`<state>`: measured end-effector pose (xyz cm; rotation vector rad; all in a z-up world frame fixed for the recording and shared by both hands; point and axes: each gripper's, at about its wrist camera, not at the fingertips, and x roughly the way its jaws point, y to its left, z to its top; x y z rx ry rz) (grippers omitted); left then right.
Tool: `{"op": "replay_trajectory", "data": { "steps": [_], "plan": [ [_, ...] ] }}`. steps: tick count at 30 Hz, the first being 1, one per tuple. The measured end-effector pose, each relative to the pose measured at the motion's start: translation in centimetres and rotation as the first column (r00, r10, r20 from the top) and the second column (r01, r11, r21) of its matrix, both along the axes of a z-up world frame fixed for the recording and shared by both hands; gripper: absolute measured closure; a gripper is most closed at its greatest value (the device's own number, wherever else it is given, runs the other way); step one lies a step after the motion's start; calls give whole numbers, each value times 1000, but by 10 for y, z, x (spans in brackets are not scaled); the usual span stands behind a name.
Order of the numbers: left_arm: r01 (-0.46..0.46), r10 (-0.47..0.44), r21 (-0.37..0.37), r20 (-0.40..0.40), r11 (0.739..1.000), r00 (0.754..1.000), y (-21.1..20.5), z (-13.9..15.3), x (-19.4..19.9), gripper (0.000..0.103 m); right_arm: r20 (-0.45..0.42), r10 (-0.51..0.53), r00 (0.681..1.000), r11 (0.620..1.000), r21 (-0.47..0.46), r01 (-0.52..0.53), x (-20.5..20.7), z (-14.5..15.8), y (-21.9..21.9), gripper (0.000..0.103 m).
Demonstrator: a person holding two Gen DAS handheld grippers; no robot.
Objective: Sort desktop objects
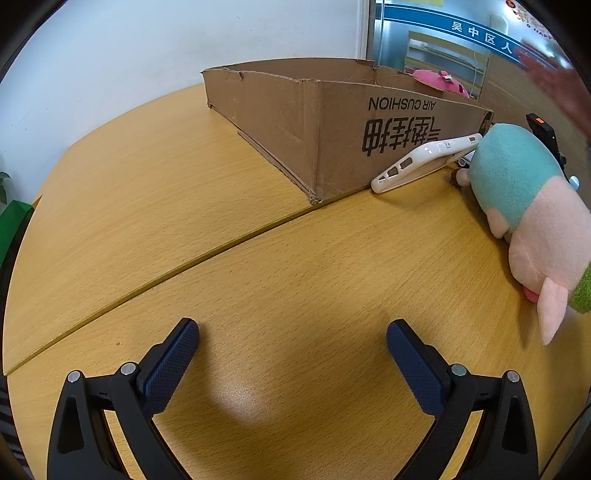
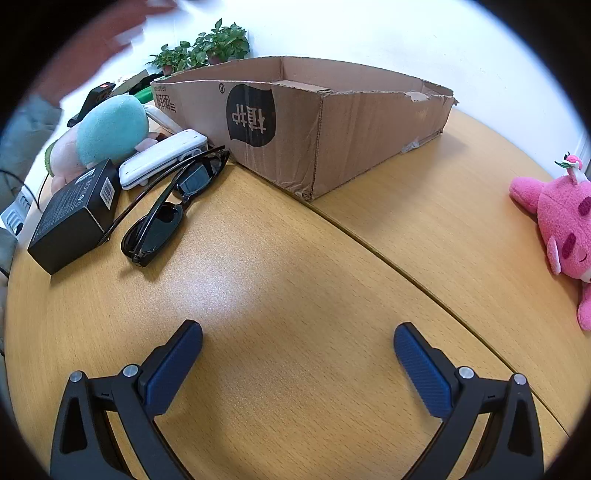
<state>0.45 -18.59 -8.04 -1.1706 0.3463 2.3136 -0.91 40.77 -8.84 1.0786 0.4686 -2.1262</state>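
Sorting looked barely begun: L gripper (image 1: 292, 334) & R gripper (image 2: 297, 336) both spread, empty, w/ sunglasses (image 2: 170, 206), black box (image 2: 74, 214), plush toy (image 2: 110, 127) left of the cardboard box (image 2: 317, 122), not inside.

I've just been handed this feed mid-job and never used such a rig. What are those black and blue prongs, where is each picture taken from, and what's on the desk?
The prongs are two-finger grippers, one in each of a person's hands. Each picture comes from a fisheye camera on a gripper, looking along its fingers. The left gripper and the right gripper are both open and hold nothing.

On the wooden desk stands an open cardboard box. To its left in the right view lie sunglasses, a black box, a white case and a teal and pink plush. A pink plush lies far right. The blur at the top is probably a hand.
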Motion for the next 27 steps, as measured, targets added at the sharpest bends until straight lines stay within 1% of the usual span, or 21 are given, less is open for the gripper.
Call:
{"op": "replay_trajectory", "data": {
  "steps": [26,27],
  "plan": [
    [-1,1,0,0,1000,1000,2,-2,3,0,0,-1,1000,1000,1,1,0,0,-1,0],
    [-1,1,0,0,1000,1000,2,-1,3,0,-1,-2,1000,1000,1,2,2,1,-12,0]
  ]
}}
